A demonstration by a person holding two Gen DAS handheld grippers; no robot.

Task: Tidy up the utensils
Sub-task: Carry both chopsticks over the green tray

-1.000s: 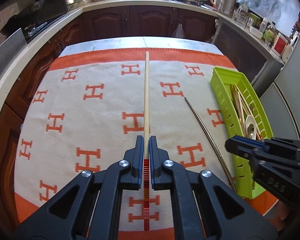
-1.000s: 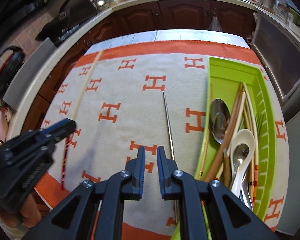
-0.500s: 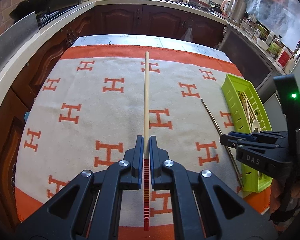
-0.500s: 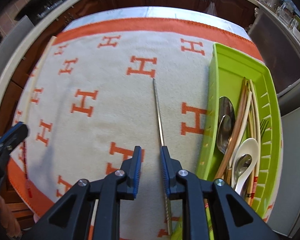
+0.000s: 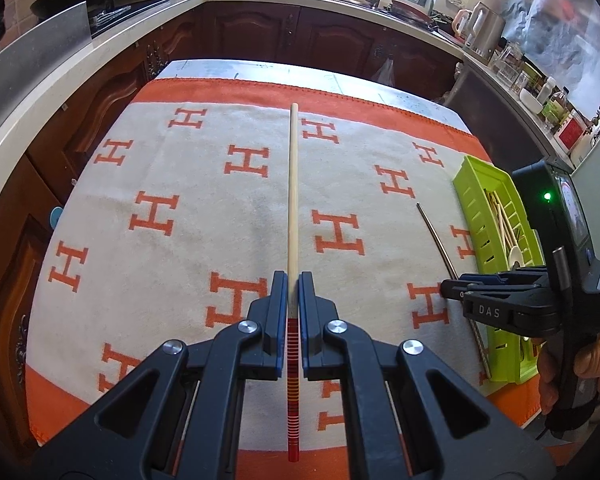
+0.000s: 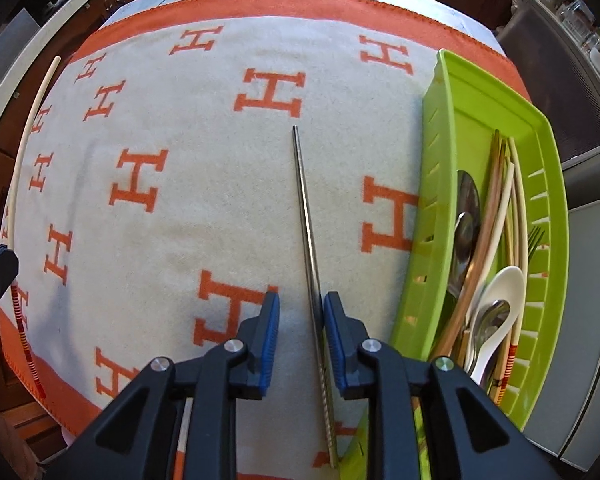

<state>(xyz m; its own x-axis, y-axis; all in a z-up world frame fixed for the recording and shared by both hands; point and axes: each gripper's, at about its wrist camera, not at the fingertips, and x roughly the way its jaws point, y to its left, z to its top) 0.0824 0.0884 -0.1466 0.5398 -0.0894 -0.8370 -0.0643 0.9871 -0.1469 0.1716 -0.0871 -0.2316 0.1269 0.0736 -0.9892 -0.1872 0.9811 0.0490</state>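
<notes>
My left gripper (image 5: 293,280) is shut on a wooden chopstick (image 5: 293,200) with a red-striped end, held above the blanket and pointing away. It also shows at the left edge of the right wrist view (image 6: 24,152). My right gripper (image 6: 301,304) is open and low over the blanket, its jaws on either side of a metal chopstick (image 6: 306,216) that lies on the cloth. In the left wrist view the right gripper (image 5: 456,288) sits over the metal chopstick (image 5: 436,232). A green tray (image 6: 452,128) to the right holds spoons, a fork and several chopsticks.
A white blanket with orange H marks (image 5: 180,208) covers the table. The tray (image 5: 476,184) lies along its right edge. Dark kitchen cabinets and a counter (image 5: 260,32) surround the table, and a grey appliance (image 6: 592,272) stands beside the tray.
My right gripper has dropped lower and opened wider, and its jaws now straddle the metal chopstick. My left gripper has lifted and drawn back a little with the wooden chopstick.
</notes>
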